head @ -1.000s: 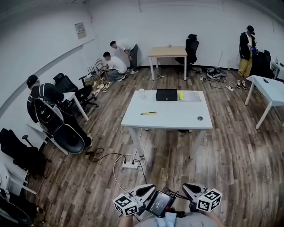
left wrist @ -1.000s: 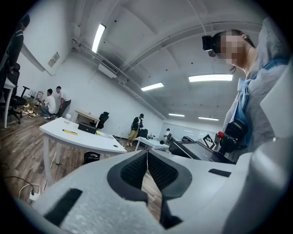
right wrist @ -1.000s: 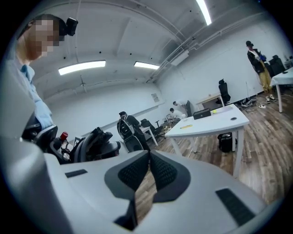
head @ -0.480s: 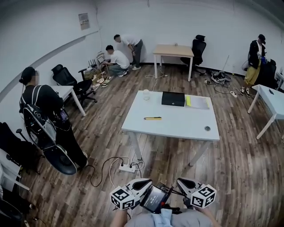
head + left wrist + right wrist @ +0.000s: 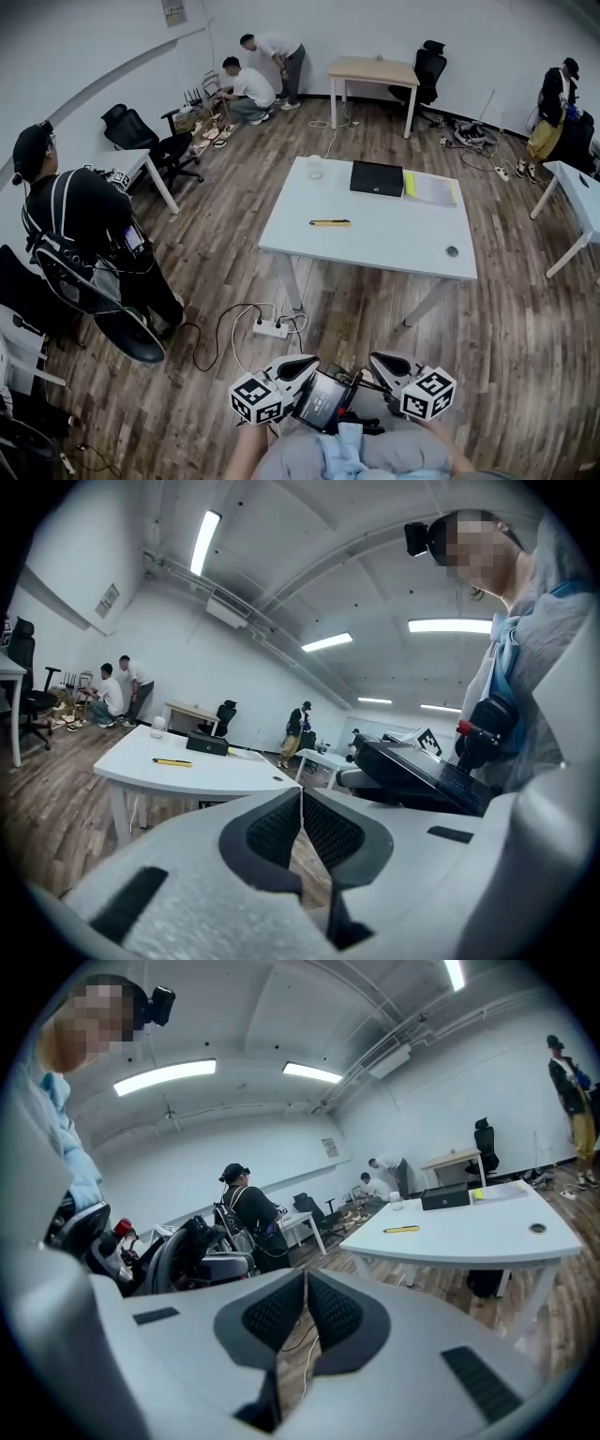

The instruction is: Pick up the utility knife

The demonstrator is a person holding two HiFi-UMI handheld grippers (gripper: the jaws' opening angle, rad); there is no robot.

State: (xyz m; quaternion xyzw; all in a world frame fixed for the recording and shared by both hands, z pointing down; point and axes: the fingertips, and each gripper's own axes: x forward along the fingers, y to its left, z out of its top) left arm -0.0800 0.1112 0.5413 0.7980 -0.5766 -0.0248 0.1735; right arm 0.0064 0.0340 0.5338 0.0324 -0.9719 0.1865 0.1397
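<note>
Left gripper (image 5: 301,799), right gripper (image 5: 306,1279): fingers closed, empty. Yellow utility knife (image 5: 330,222) on white table (image 5: 375,248), well apart.

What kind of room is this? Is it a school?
Probably not a school. It looks more like an office or workroom, though I can't be sure. There are plain white desks, rolling office chairs, and a power strip with cables on the wooden floor.

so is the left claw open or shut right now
Shut. In the left gripper view the left claw has its jaws pressed together, with nothing between them.
</note>
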